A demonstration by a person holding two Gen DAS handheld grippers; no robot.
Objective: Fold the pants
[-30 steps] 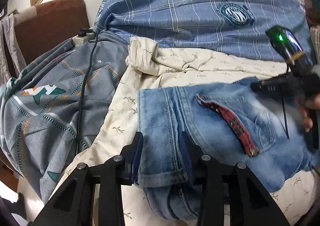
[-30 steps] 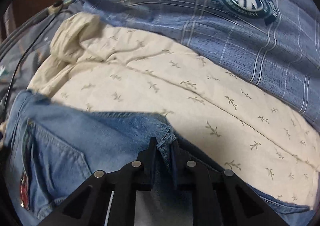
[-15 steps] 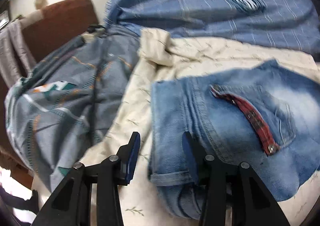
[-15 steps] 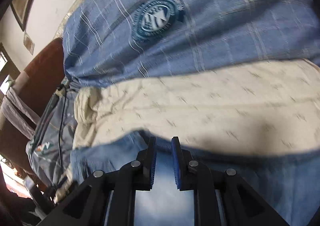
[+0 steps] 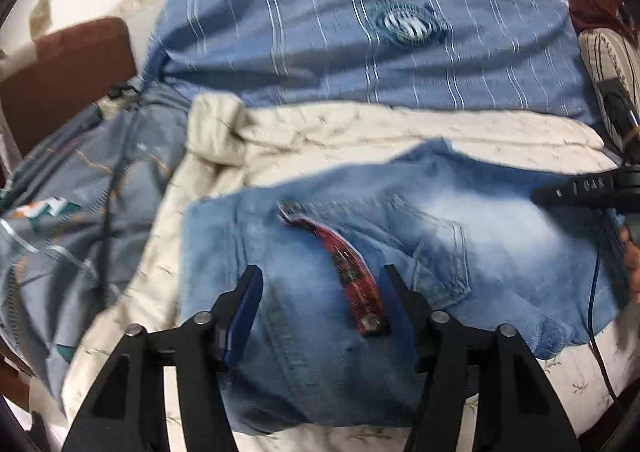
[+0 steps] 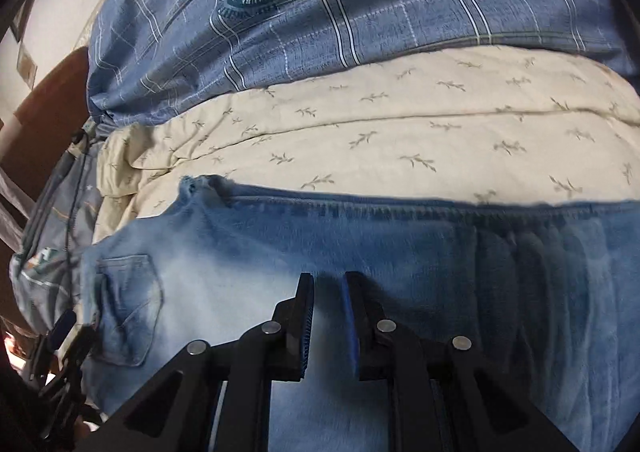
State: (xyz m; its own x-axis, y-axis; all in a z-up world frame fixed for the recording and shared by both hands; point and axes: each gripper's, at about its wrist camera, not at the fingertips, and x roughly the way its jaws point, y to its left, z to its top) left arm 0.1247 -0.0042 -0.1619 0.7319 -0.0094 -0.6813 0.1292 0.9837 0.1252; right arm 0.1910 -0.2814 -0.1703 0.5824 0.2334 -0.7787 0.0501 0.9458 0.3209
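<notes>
Light blue denim pants [image 5: 400,252] lie folded on the cream bedsheet [image 5: 360,131], back pocket with a red plaid flap [image 5: 352,272] facing up. My left gripper [image 5: 320,284] is wide open just above the pants' near part, its jaws either side of the red flap, holding nothing. My right gripper [image 6: 328,284] hovers over the pants [image 6: 440,244], its jaws a narrow gap apart with nothing between them. The right gripper's body also shows at the right edge of the left wrist view [image 5: 588,191].
A blue plaid quilt [image 5: 360,31] lies at the back of the bed. A grey patterned blanket [image 5: 60,211] with a black cable [image 5: 108,211] lies at the left. A brown headboard [image 5: 60,79] stands at far left. A striped pillow [image 5: 612,55] is at far right.
My left gripper let go of the pants' hem, opened wide and moved right over the pocket. My right gripper released the denim edge and pulled back above the pants.
</notes>
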